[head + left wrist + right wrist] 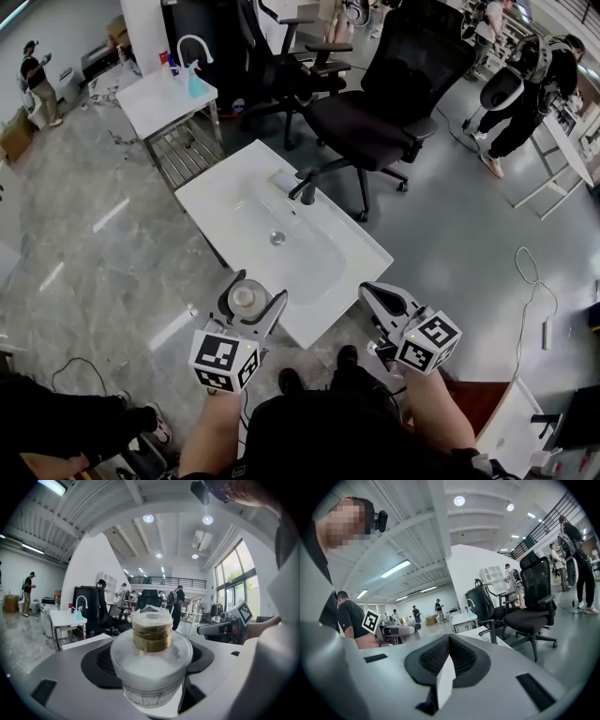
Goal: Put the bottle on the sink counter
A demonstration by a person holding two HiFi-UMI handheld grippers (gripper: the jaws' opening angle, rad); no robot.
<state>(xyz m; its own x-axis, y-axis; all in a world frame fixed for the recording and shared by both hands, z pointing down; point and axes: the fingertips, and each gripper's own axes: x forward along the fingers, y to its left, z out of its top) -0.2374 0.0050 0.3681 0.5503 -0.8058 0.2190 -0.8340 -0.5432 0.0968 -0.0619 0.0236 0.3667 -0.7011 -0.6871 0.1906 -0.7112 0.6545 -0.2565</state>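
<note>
A clear plastic bottle point(245, 298) with a gold-brown cap under a plastic wrap stands upright between the jaws of my left gripper point(251, 292), which is shut on its body. In the left gripper view the bottle point(151, 653) fills the middle, with both pads pressed to its sides. It hangs just beyond the near left corner of the white sink counter point(217, 195), whose basin and dark faucet point(306, 188) lie further back. My right gripper point(367, 291) is shut and empty near the counter's near right edge; in its own view the right gripper point(449, 660) has its jaws closed together.
Black office chairs point(375, 122) stand behind the sink counter. At the back left is a second white table point(169, 94) holding a white faucet and a blue spray bottle. People stand at the far left and far right. A white cable point(530, 272) lies on the floor.
</note>
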